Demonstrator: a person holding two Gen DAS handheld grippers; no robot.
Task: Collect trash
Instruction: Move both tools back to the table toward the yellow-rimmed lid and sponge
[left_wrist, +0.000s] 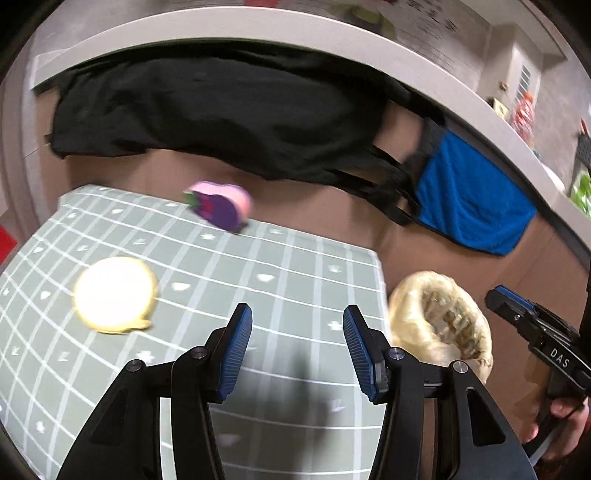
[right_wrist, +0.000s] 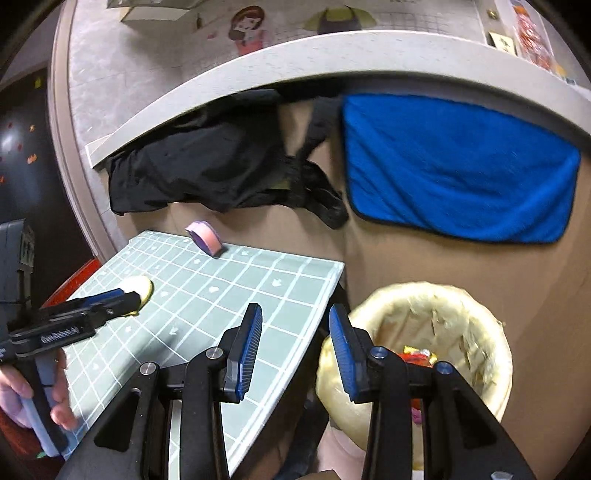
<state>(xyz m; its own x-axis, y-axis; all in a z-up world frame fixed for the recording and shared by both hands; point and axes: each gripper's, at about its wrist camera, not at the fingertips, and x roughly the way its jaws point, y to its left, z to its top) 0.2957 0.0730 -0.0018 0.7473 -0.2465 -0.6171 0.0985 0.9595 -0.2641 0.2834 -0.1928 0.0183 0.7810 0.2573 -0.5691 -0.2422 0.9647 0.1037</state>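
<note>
A green checked mat (left_wrist: 229, 295) (right_wrist: 236, 295) bears a round yellow piece (left_wrist: 114, 293) (right_wrist: 142, 288) at the left and a pink and purple piece (left_wrist: 219, 206) (right_wrist: 205, 238) at its far edge. A bin lined with a yellowish bag (left_wrist: 443, 325) (right_wrist: 443, 314) stands right of the mat, with colourful wrappers (right_wrist: 417, 356) inside. My left gripper (left_wrist: 297, 343) is open and empty above the mat; it also shows in the right wrist view (right_wrist: 125, 295) near the yellow piece. My right gripper (right_wrist: 295, 347) is open and empty between the mat's edge and the bin.
A black garment (left_wrist: 221, 110) (right_wrist: 207, 170) and a blue towel (left_wrist: 469, 199) (right_wrist: 461, 166) hang under a grey ledge (left_wrist: 258, 33) against a brown board. A red object (right_wrist: 74, 277) lies at the mat's left edge.
</note>
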